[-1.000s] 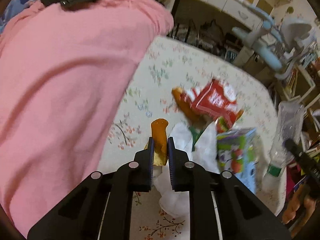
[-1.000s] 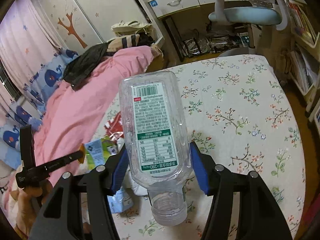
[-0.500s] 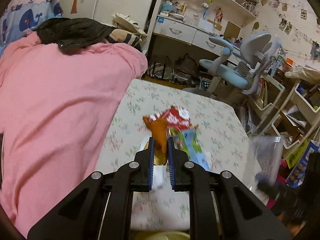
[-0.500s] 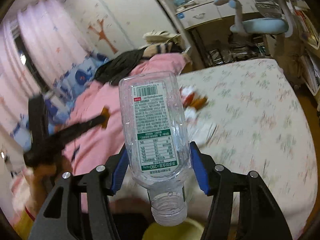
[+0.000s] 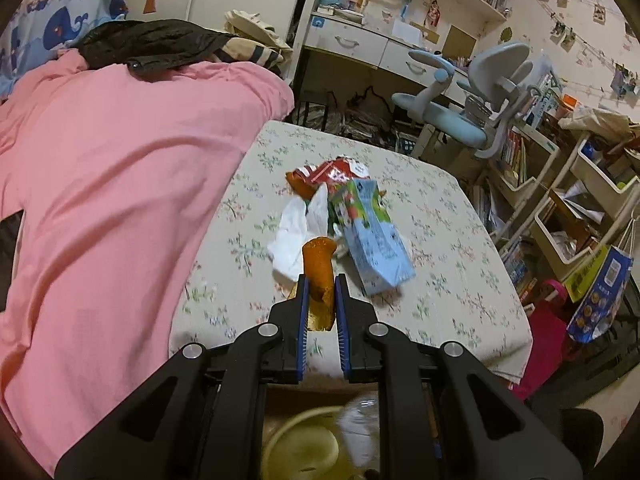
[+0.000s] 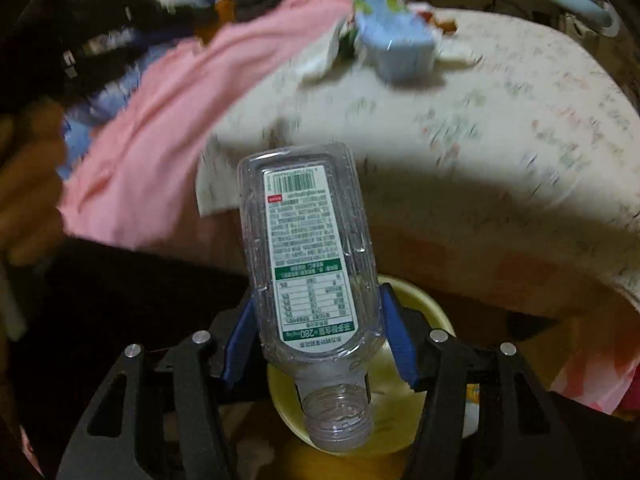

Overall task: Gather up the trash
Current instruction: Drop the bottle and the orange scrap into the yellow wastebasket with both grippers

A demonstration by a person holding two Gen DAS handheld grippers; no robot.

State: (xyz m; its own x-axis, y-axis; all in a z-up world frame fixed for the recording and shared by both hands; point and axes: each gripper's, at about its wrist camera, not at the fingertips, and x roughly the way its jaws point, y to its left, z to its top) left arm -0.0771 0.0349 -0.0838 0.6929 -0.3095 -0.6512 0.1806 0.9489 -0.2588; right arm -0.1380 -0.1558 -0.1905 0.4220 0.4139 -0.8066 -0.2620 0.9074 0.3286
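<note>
My left gripper (image 5: 320, 292) is shut on an orange peel-like scrap (image 5: 318, 268), held off the near edge of the floral table (image 5: 440, 248). On the table lie a red snack wrapper (image 5: 332, 172), a white tissue (image 5: 296, 236) and a blue-green carton (image 5: 372, 236). My right gripper (image 6: 320, 312) is shut on an empty clear plastic bottle (image 6: 308, 256), neck down, above a yellow bin (image 6: 416, 412). The bin (image 5: 304, 444) also shows below my left gripper, with the bottle (image 5: 360, 428) blurred over it.
A pink blanket (image 5: 100, 184) covers the bed left of the table. A blue desk chair (image 5: 460, 116), white shelves (image 5: 580, 200) and a blue paper bag (image 5: 604, 292) stand at the right. The carton (image 6: 396, 36) and tissue (image 6: 320, 60) also show in the right wrist view.
Both grippers pulled back off the table and dropped towards the yellow bin. The right gripper tilted down, so the bottle now hangs over the bin. Both grips are unchanged.
</note>
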